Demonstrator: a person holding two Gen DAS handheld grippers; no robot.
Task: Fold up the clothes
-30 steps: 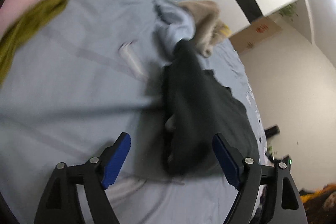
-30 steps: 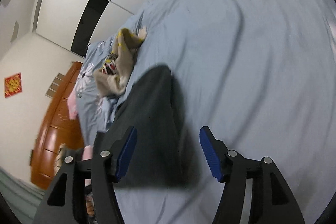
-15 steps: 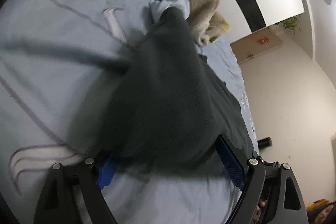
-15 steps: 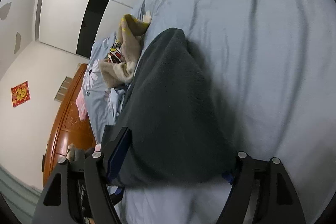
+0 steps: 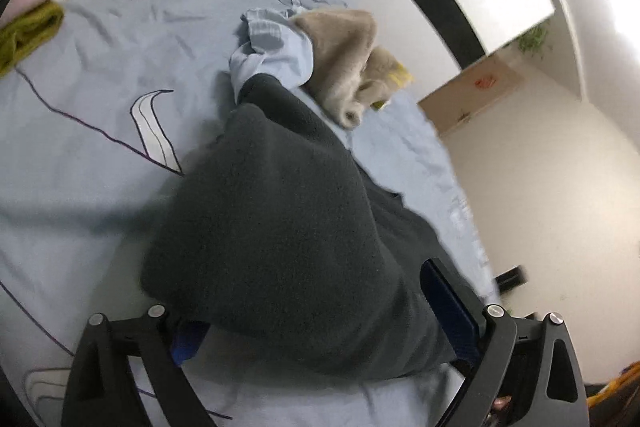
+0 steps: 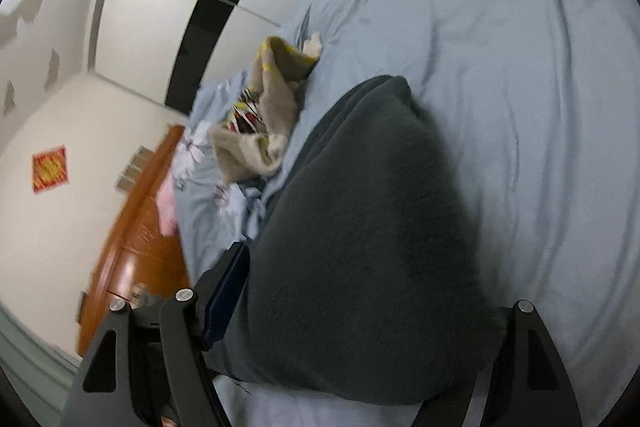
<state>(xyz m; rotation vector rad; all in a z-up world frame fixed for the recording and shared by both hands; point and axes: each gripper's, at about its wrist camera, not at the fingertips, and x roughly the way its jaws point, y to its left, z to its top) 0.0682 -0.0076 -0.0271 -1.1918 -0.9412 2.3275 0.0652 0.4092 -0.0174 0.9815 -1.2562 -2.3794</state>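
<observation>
A dark grey fleece garment (image 5: 280, 227) lies bunched on the light blue bedsheet (image 5: 80, 131); it also fills the right wrist view (image 6: 360, 247). My left gripper (image 5: 320, 327) is open, its jaws wide apart with the garment's near end lying between them and over the left pad. My right gripper (image 6: 360, 327) is also open, straddling the garment's near end, with the right pad hidden under cloth. Neither gripper is closed on the fabric.
A beige garment (image 5: 344, 59) and a light blue garment (image 5: 272, 51) lie in a heap beyond the dark one; the beige one shows in the right wrist view (image 6: 268, 123). An olive cloth (image 5: 28, 35) lies far left. A wooden bed frame (image 6: 140, 239) edges the bed.
Both grippers have moved forward onto the dark garment, which now lies between their open jaws. One second ago it lay farther off.
</observation>
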